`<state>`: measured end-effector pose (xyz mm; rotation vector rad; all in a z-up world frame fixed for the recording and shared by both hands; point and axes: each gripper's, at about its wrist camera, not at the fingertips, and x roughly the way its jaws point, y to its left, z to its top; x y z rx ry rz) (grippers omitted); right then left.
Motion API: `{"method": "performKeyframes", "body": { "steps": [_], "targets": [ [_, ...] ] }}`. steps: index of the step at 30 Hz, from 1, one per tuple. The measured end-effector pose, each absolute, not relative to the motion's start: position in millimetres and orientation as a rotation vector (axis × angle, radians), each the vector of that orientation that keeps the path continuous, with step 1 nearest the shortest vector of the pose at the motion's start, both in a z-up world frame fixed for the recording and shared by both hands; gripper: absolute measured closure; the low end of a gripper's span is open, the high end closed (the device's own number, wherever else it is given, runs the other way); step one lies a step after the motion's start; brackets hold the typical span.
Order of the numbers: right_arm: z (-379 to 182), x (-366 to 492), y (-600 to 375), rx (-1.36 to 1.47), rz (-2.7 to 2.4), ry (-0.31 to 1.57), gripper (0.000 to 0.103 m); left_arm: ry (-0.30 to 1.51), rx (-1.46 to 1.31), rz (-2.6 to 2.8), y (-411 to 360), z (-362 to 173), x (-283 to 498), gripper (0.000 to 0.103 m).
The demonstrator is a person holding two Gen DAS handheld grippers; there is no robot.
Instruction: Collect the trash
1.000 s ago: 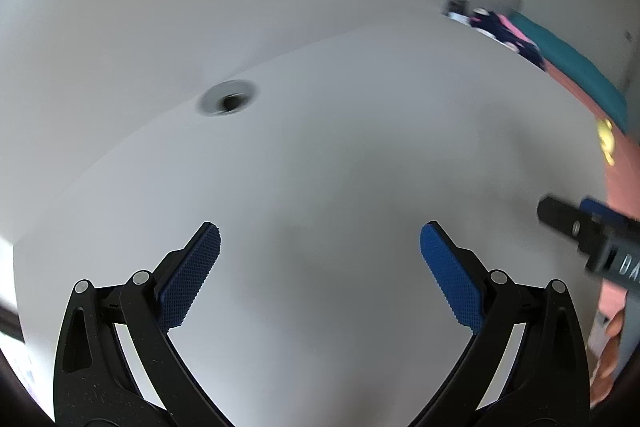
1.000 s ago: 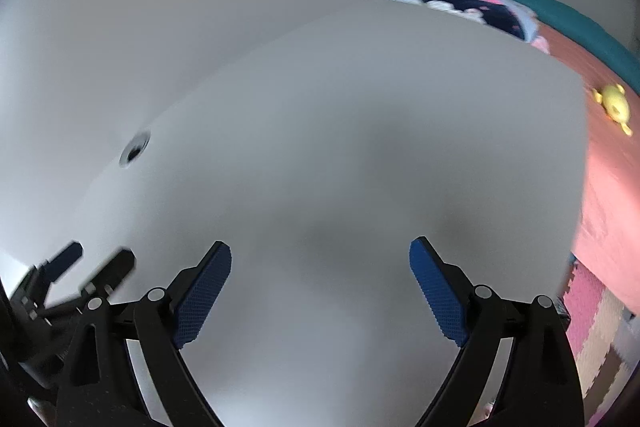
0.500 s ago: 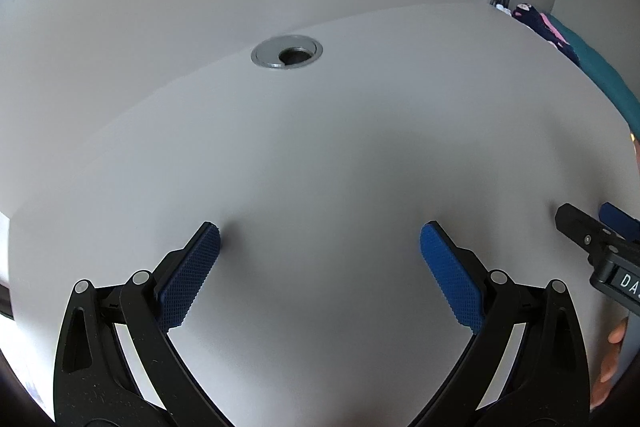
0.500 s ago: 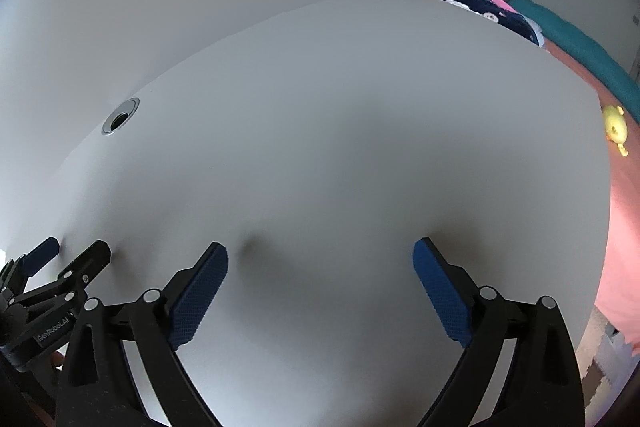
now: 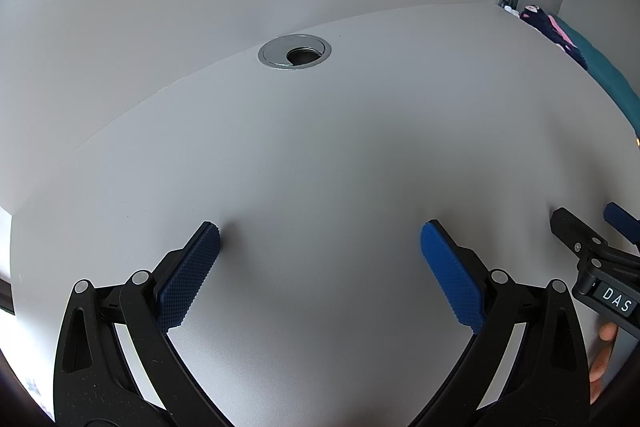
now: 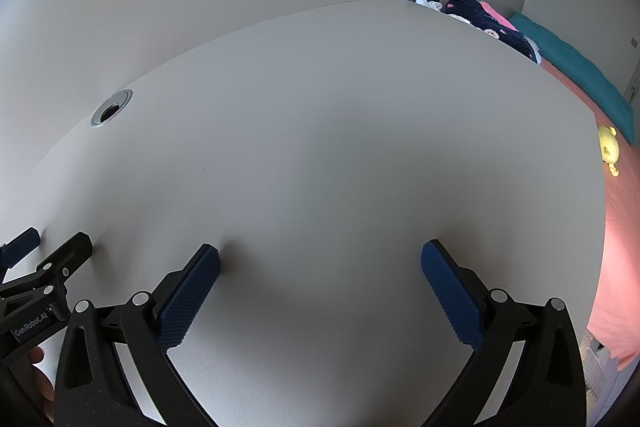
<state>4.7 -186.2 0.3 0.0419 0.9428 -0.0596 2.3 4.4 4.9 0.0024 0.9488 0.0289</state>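
No trash shows in either view. My left gripper [image 5: 320,231] hangs open just over the white desk [image 5: 360,147], its blue pads [image 5: 188,279] wide apart with nothing between them. My right gripper [image 6: 320,251] is open too, and its jaws are still opening, with only bare desk between them. Each gripper shows at the edge of the other's view: the right gripper [image 5: 588,227] at the left wrist view's right edge, the left gripper [image 6: 52,243] at the right wrist view's lower left.
A round metal cable grommet [image 5: 295,51] sits near the desk's far edge by the wall. Beyond the desk's right side lie dark patterned clothes [image 6: 484,19], a teal cover [image 6: 576,75], a pink bed [image 6: 620,247] and a yellow toy [image 6: 609,147].
Both grippers have come down and forward over the desk, then settled. The grommet has shifted toward the centre of the left wrist view. The right gripper's pads stand slightly wider.
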Motion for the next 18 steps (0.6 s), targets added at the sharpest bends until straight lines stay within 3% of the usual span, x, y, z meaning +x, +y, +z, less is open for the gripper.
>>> {"method": "performKeyframes", "body": {
  "steps": [18],
  "targets": [
    [-0.6,4.7,-186.5,0.042,-0.063,0.943,0.002,0.949,0.001,0.031,3.6,4.5,1.8,0.006]
  ]
}}
